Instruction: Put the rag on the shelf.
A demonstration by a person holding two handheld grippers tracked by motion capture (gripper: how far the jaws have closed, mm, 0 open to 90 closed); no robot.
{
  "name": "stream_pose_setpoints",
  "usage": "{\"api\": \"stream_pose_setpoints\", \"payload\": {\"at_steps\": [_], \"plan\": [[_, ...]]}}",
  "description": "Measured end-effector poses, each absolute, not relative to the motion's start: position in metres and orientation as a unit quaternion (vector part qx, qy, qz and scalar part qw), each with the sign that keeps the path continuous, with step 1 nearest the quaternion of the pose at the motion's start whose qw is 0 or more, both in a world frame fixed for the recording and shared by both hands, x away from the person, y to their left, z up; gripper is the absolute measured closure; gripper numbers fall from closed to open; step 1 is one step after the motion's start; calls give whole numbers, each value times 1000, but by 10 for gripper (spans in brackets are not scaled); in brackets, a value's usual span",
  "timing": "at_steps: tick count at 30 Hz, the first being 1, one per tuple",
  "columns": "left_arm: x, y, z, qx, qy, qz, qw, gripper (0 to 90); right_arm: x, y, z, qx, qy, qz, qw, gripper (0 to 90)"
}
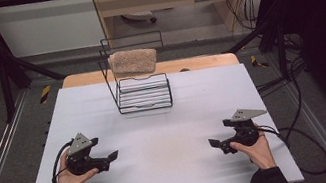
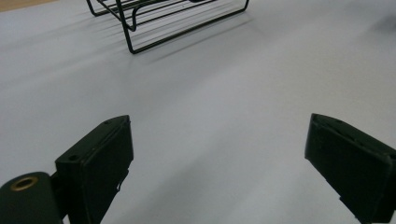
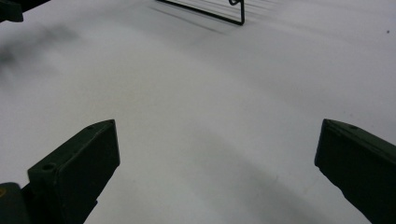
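From the high view I saw the left gripper resting near the bench's near left corner, gripped by the person's left hand, and the right gripper near the near right corner in the right hand. Both pointed inward toward each other, well apart, with bare white bench between them. The black wire rack stood toward the far edge, about mid-width, and a brownish sponge sat on top of its upright back frame.

In the left gripper view my jaws stood wide apart with nothing between them, just the white bench below. The wire rack lay ahead, toward the upper left.

In the right gripper view the jaws were likewise spread wide and held nothing. A corner of the wire rack showed at the top edge, well beyond the jaws.
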State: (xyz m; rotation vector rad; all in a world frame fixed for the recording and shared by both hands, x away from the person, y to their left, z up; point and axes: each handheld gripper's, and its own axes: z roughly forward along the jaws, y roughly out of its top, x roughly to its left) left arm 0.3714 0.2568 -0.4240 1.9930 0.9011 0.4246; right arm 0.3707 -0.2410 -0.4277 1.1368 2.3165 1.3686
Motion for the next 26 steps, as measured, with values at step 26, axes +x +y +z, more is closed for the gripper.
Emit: {"api": "stream_pose_setpoints", "payload": {"at_steps": [26], "plan": [[365, 265, -441, 816, 359, 162, 423, 78, 357, -273, -450, 413, 782, 453, 116, 6]]}}
